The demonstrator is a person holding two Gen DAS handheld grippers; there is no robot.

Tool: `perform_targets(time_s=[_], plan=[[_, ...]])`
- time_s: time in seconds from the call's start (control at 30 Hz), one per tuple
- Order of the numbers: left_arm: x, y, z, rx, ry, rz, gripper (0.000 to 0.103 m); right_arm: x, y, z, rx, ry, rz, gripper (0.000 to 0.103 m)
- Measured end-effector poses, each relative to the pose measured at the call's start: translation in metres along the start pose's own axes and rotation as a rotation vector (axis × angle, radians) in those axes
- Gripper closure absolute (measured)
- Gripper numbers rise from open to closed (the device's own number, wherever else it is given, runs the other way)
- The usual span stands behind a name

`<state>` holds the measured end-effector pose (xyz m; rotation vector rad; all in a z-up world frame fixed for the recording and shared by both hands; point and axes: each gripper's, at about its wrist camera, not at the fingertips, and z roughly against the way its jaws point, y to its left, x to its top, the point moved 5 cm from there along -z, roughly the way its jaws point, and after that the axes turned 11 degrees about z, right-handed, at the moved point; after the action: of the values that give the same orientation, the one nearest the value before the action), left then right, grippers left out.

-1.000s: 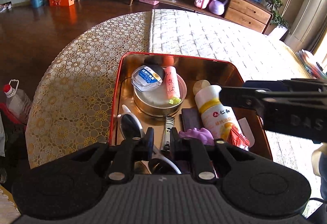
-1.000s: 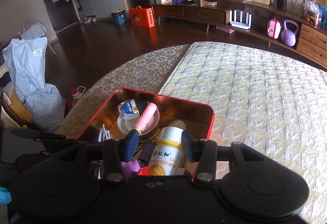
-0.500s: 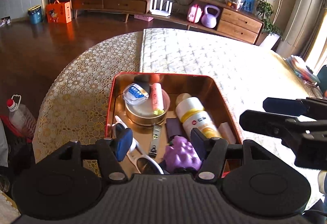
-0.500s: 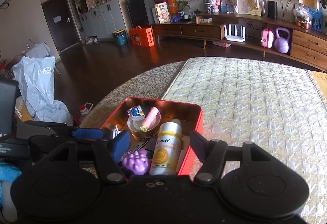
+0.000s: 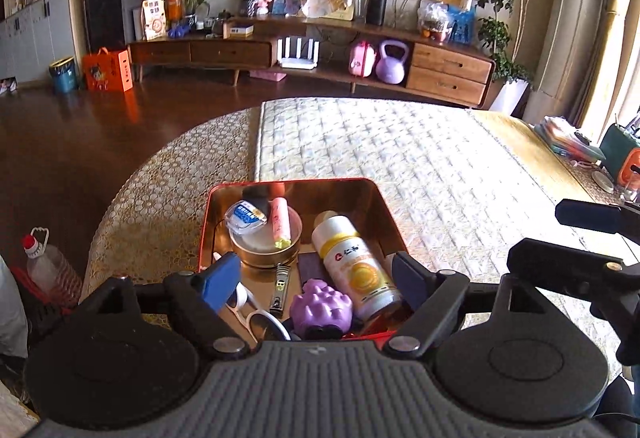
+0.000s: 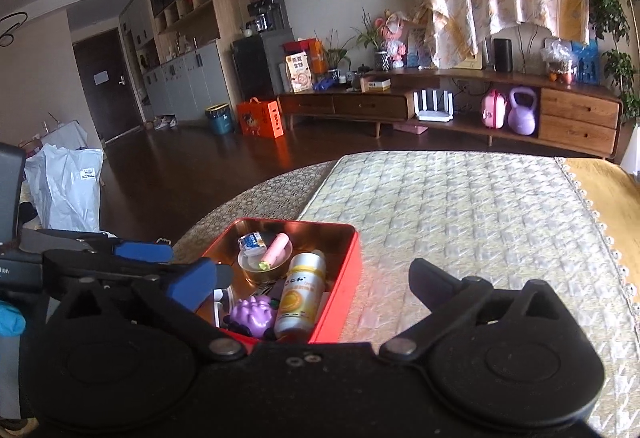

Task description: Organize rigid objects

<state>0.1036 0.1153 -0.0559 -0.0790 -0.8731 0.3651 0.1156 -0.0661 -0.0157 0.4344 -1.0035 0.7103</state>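
Observation:
A red tin tray (image 5: 208, 214) (image 6: 344, 270) sits at the near edge of the table. It holds a white bottle with a yellow band (image 5: 354, 266) (image 6: 300, 294), a purple knobbly toy (image 5: 322, 310) (image 6: 254, 316), a metal bowl (image 5: 266, 254) with a pink tube (image 5: 280, 224) and a small blue-label pack (image 5: 246, 216), nail clippers (image 5: 280, 288) and white sunglasses (image 5: 250, 312). My left gripper (image 5: 316, 274) is open and empty, above the tray's near end. My right gripper (image 6: 316, 278) is open and empty, also over the tray's near end.
The table carries a gold lace cloth (image 5: 160, 206) and a quilted mat (image 5: 400, 166). Items crowd the table's right edge (image 5: 592, 162). A plastic bottle (image 5: 48, 270) stands on the floor at left. A low wooden cabinet (image 5: 320, 54) lines the far wall.
Both grippers have pulled back and risen from the tray. The left gripper went from nearly shut beside the nail clippers to wide open. The right gripper opened wider.

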Motion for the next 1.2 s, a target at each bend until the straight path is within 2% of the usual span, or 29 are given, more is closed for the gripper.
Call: perform_targets(time_s=[0.2,0.37,0.5,0.87,1.2], plan=[[-0.008,-0.011,0.011,-0.006,-0.013,-0.028,0.019,-0.011,-0.002,0.016,-0.027,-0.018,-0.001,0.000],[-0.015,-0.019,0.020,-0.019,-0.011,-0.048,0.014,-0.019,-0.003,0.028,-0.046,-0.035,-0.018,0.000],[-0.019,-0.024,0.024,-0.022,-0.007,-0.046,0.001,-0.027,-0.001,0.035,-0.058,-0.039,-0.025,0.000],[-0.029,-0.033,0.031,-0.009,-0.002,-0.052,0.001,-0.035,-0.009,0.045,-0.092,-0.051,-0.054,0.000],[-0.032,-0.033,0.027,0.013,0.018,-0.044,0.001,-0.041,-0.013,0.043,-0.084,-0.043,-0.079,0.000]])
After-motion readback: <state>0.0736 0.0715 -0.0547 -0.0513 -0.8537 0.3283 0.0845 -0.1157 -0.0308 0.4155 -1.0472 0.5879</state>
